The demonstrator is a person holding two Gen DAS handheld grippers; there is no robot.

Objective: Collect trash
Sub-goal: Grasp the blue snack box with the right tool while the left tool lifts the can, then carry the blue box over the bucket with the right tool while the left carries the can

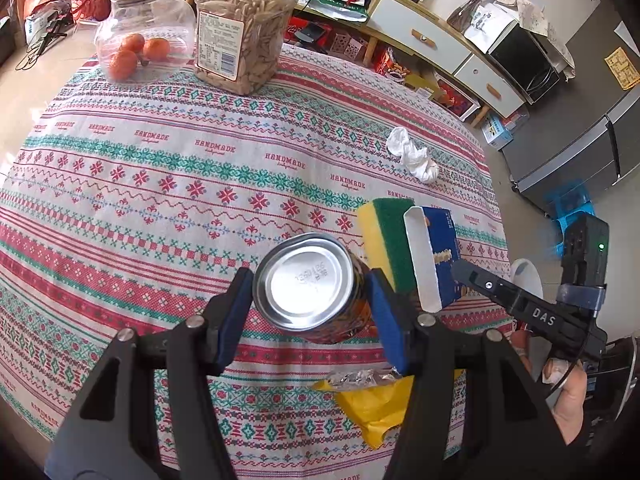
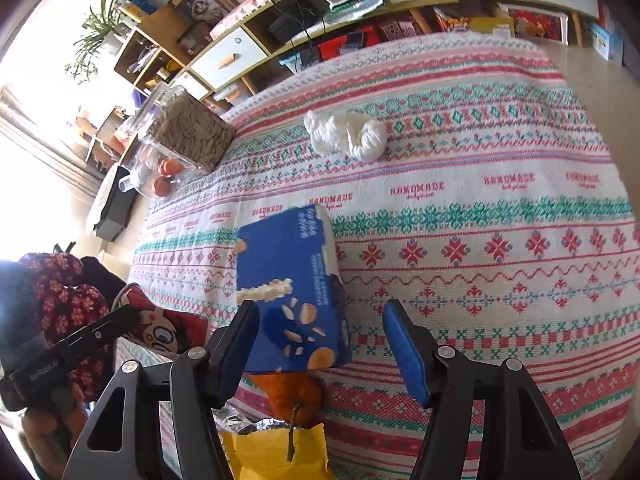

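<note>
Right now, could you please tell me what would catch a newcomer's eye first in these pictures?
Probably the shiny can, clamped between the left tongs at the near edge of the patterned tablecloth. Next comes the blue carton, standing between the open right tongs, against their left pad. Farther back, a crumpled white tissue lies alone on the cloth.

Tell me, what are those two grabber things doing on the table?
A person is tidying trash off the table with a grabber in each hand. The left gripper is squeezing a metal can between its blue pads. The right gripper is open around a blue box: one pad is right against it, the other is clear of it. A crumpled tissue and a yellow wrapper are not yet picked up.
</note>
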